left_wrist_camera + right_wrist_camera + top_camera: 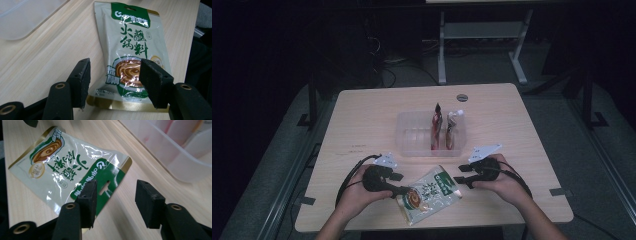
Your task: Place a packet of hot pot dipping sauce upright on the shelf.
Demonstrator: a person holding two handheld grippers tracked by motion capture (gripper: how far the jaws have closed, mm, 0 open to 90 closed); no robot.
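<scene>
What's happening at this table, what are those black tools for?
A person works a hand-held gripper in each hand over a green-and-white sauce packet lying flat on the wooden table. The left hand-held gripper straddles its bottom edge, the right hand-held gripper sits open at its top. Neither grips it. A clear tray behind holds two more packets.

On the sauce packet (132,50) I read four large dark-green Chinese characters, 火锅蘸料, printed on its pale face just beyond my left jaws. The green header band at the far end carries a white "G" logo followed by white Chinese characters too glare-washed to read. Between my left jaws, small white-on-green characters beside the bowl picture stay illegible.
</scene>
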